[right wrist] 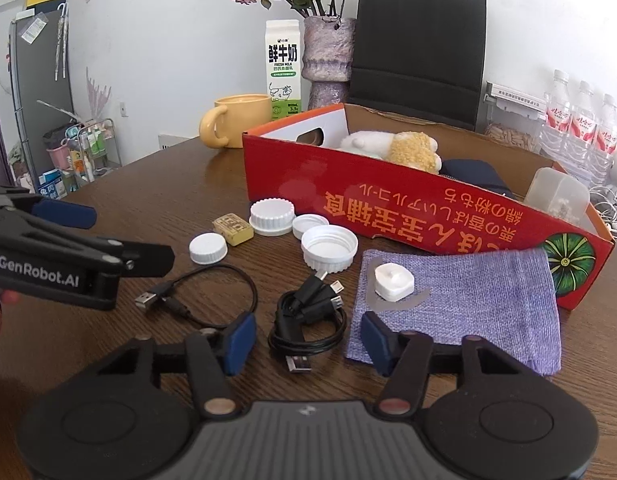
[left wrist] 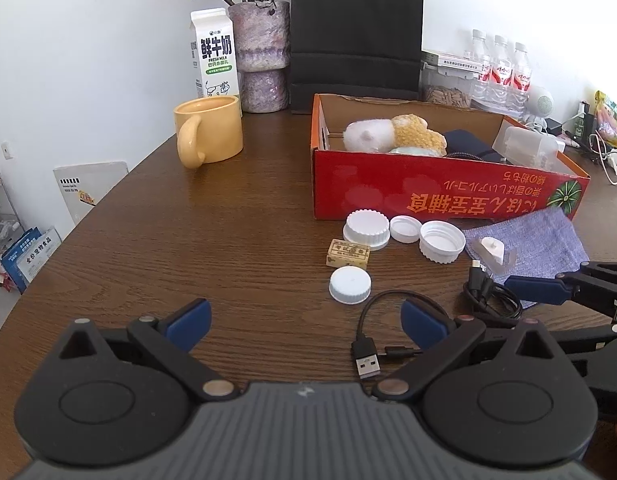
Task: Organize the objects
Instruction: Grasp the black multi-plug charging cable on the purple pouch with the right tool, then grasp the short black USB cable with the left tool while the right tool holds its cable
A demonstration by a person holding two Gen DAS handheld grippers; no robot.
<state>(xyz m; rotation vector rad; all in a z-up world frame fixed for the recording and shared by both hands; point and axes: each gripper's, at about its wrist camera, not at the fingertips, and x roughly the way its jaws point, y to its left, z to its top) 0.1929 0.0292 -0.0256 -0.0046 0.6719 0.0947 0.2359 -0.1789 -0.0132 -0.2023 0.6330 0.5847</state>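
Observation:
A coiled black cable bundle [right wrist: 308,320] lies on the brown table [right wrist: 156,208], between the fingers of my right gripper [right wrist: 308,342]. Its blue pads stand a little off the coil on both sides, so it is open. To the left a short black USB cable [right wrist: 204,296] loops on the wood. My left gripper [left wrist: 306,322] is wide open just above the table, and that short cable [left wrist: 388,320] lies by its right finger. Farther off lie several white caps [left wrist: 367,228], a small yellow box [left wrist: 347,254] and a purple pouch [right wrist: 460,312] with a white piece [right wrist: 393,282] on it.
A red cardboard box [left wrist: 428,196] holding plush toys [left wrist: 392,134] stands behind the caps. A yellow mug [left wrist: 210,130], a milk carton [left wrist: 214,54], a vase [left wrist: 262,56], a black paper bag [left wrist: 356,32] and water bottles [left wrist: 502,70] line the back. The table's edge curves off at left.

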